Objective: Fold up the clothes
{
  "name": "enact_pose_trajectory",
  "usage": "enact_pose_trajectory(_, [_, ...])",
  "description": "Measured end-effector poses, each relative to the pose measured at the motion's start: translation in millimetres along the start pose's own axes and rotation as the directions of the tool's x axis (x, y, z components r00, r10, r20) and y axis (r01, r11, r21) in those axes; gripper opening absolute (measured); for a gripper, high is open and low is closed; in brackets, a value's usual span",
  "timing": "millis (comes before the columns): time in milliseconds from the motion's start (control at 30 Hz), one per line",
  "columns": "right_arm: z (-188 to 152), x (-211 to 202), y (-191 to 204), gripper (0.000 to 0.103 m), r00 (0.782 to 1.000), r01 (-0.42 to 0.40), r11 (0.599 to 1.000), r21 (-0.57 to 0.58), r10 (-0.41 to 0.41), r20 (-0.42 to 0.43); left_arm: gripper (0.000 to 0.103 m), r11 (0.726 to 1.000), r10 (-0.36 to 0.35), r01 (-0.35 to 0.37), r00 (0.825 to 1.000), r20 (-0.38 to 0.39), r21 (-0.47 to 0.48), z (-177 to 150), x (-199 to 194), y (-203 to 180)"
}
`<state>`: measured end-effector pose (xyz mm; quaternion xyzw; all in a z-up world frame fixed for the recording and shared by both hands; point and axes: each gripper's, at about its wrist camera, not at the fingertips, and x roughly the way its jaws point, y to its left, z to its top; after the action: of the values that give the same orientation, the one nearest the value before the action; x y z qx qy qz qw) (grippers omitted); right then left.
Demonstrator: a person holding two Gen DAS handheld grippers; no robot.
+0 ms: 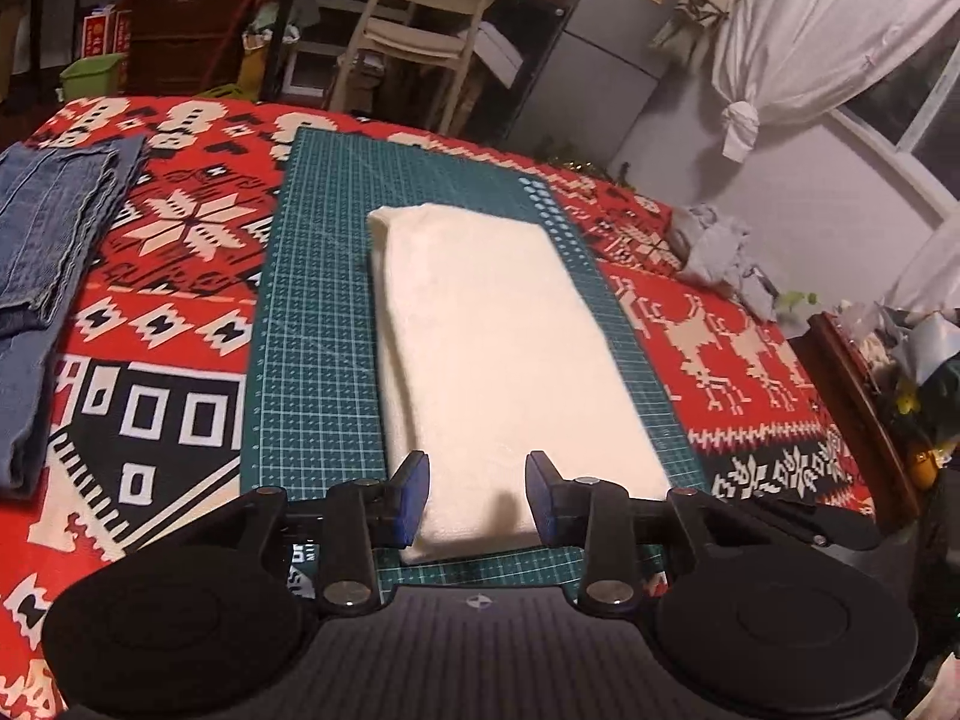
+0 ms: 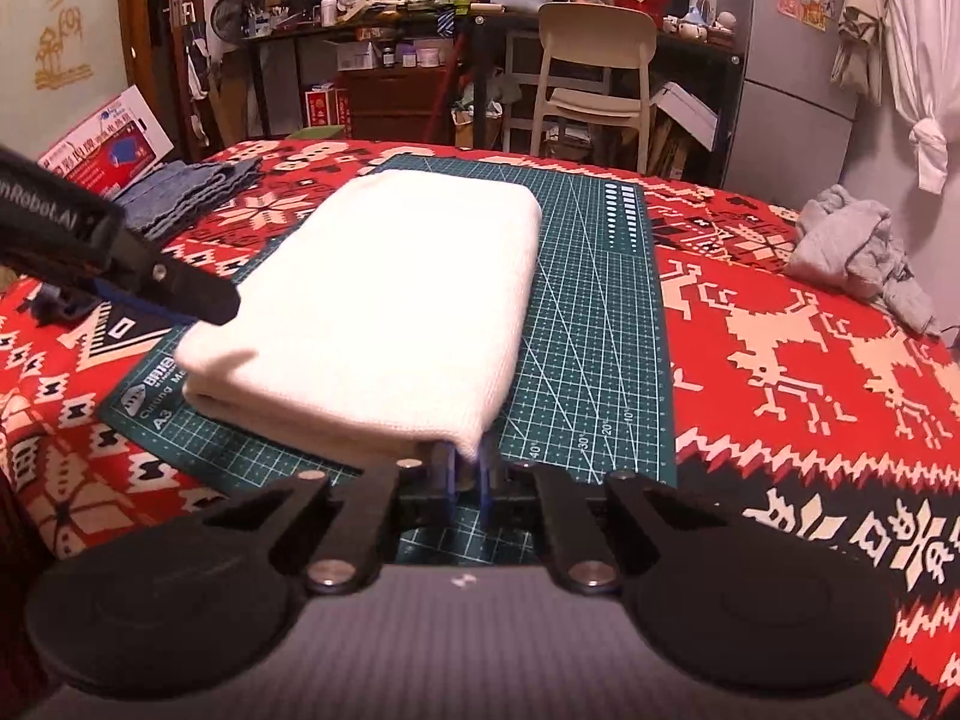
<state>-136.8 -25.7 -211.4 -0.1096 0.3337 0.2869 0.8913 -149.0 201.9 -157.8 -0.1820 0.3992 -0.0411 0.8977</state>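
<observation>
**Cream garment nearly folded, one corner still pinched**

The cream garment [image 2: 384,294] lies as a neat rectangle on the green cutting mat [image 2: 594,360]. My right gripper [image 2: 468,468] is clenched on its near corner; my left gripper [image 1: 477,498] hovers spread above the near edge, grasping nothing. Folded jeans [image 1: 42,252] sit to the left; a crumpled grey garment [image 2: 852,252] looks unfolded, so I judge work remains.

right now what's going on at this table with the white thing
A person is folding clothes with a handheld gripper in each hand. The right gripper is shut on the near corner of a folded cream garment lying on the green cutting mat. The left gripper is open over its near end. Folded jeans and a crumpled grey garment lie aside.
</observation>
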Motion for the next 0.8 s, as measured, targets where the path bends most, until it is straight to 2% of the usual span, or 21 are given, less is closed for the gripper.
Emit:
enact_pose_trajectory(133, [2,0,4,0.007,1.0,-0.001,1.0,0.019,0.001,-0.015,0.034,1.0,-0.002,0.002,1.0,0.002,0.012,0,-2,-2])
enact_pose_trajectory(567, [-3,-16,45,0.008,0.996,-0.068,0.996,-0.052,0.065,-0.059,0.034,1.0,-0.022,0.022,1.0,0.012,0.011,1,-7,-2])
enact_pose_trajectory(733, [-4,-24,44,0.008,0.994,-0.098,0.995,-0.02,0.097,-0.055,0.034,0.999,-0.044,0.044,0.999,0.01,0.018,4,-4,-5])
enact_pose_trajectory(800, [-3,-29,41,0.008,0.995,-0.095,0.995,-0.001,0.095,-0.039,0.03,0.998,-0.053,0.052,0.999,0.007,0.041,5,-1,-9])
